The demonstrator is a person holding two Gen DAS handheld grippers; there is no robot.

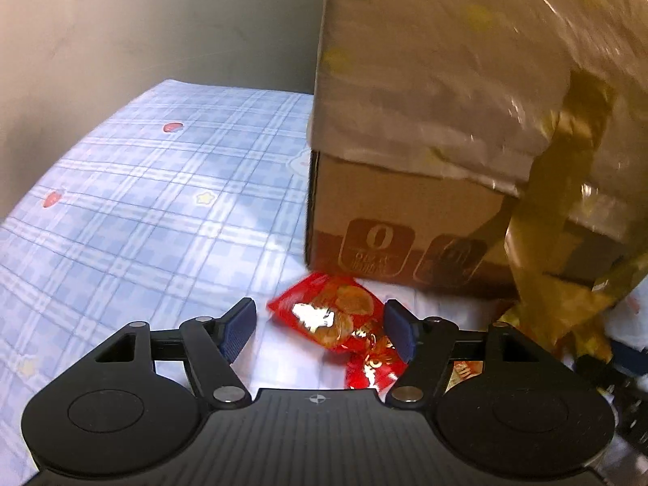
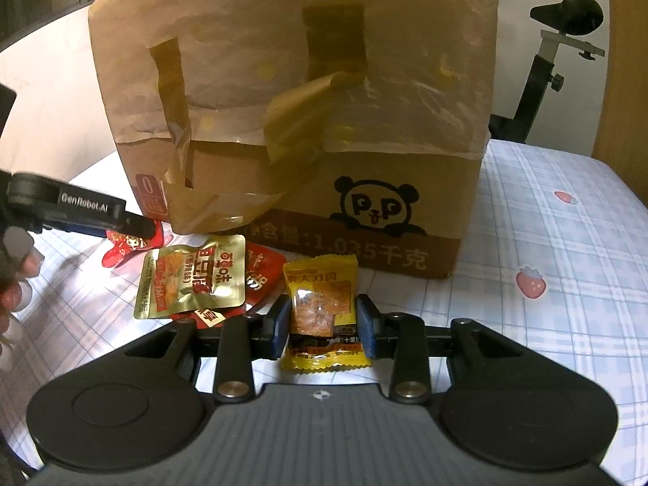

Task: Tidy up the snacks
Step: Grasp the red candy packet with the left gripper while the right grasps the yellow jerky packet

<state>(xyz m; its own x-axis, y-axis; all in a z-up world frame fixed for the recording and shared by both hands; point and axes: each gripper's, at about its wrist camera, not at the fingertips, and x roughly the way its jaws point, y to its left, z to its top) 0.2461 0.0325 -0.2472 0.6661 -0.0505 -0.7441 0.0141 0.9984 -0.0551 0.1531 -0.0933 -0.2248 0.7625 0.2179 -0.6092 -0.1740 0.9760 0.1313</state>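
The right gripper [image 2: 323,326] is clamped on a yellow snack packet [image 2: 322,316] in front of the cardboard box [image 2: 308,129] on the checked sheet [image 2: 546,243]; the left gripper [image 1: 320,330] hangs spread wide over a red snack packet [image 1: 328,314] beside that box

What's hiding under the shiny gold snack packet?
A red packet pokes out from under the gold packet, at its right and bottom edges. Most of it is covered, so its picture and any more snacks beneath cannot be seen.
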